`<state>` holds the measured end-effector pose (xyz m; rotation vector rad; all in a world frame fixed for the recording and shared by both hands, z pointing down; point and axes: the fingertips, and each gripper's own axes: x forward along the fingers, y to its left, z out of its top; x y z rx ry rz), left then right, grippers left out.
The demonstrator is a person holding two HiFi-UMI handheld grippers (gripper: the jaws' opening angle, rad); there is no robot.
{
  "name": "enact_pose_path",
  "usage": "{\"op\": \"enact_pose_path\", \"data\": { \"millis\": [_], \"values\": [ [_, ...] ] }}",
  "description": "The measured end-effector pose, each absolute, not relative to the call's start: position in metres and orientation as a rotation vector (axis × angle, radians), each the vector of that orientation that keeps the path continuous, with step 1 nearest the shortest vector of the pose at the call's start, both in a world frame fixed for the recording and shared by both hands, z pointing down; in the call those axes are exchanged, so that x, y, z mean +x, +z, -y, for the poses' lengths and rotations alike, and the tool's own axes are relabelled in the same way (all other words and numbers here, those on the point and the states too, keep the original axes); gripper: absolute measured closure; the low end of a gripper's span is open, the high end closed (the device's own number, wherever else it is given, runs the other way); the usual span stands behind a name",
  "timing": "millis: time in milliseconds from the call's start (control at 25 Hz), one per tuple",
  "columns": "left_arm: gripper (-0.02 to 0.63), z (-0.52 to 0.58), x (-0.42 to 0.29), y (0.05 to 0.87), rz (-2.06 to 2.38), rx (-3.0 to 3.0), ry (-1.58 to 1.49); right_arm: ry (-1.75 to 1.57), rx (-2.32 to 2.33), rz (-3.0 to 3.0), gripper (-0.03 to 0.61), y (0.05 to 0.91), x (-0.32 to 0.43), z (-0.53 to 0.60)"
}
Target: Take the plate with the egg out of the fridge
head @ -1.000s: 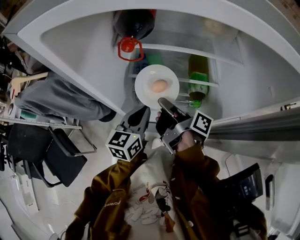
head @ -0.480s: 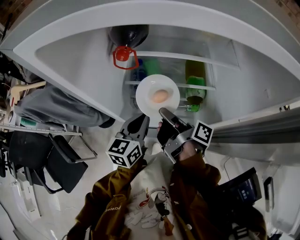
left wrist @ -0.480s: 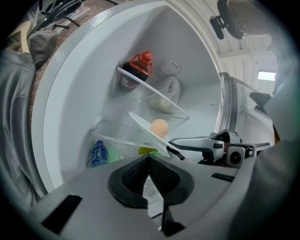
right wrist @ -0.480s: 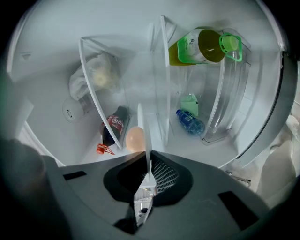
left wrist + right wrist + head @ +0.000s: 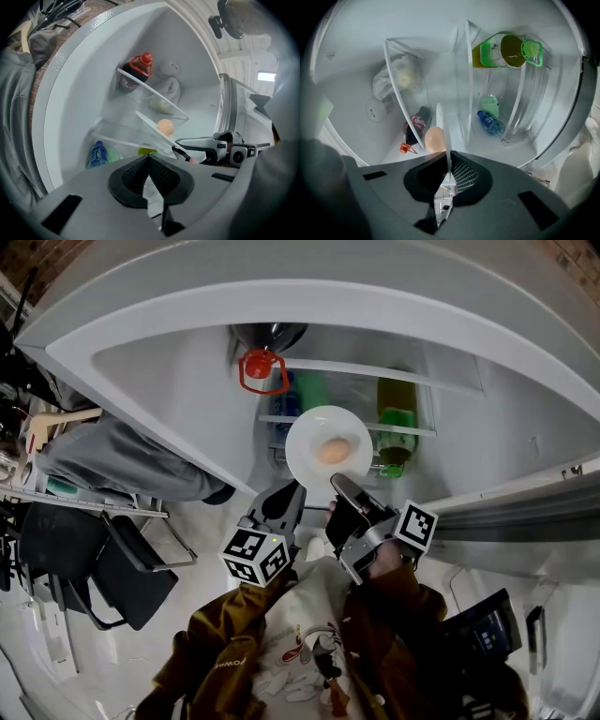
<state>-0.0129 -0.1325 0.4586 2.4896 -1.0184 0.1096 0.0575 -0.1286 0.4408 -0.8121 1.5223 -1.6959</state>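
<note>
Your left tongs [image 5: 149,157]: pressed together with nothing between them, just beside the near left edge of the plate [image 5: 307,435].
Your right tongs [image 5: 449,165]: pinching the near rim of the plate.
Plate: white, carried only by your right tongs, in the opening of the fridge [image 5: 169,381].
Egg [image 5: 335,450]: lies near the middle of the plate.
Green bottle [image 5: 397,418]: beyond the plate, to its right.
Blue bottle [image 5: 286,397]: beyond the plate, to its left.
Dark bottle with red cap [image 5: 262,367]: farther beyond the plate, to its left.
</note>
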Motion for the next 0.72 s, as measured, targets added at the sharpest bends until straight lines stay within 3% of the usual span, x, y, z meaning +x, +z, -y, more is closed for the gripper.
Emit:
{"op": "enact_pose_path", "data": {
  "millis": [720],
  "values": [
    [0.606,0.1293,-0.0191,0.4586,1.038,2.470,0.110,-1.718,-0.876,-1.485,0.551,0.4449,0.0649,0.1193]
  ]
}}
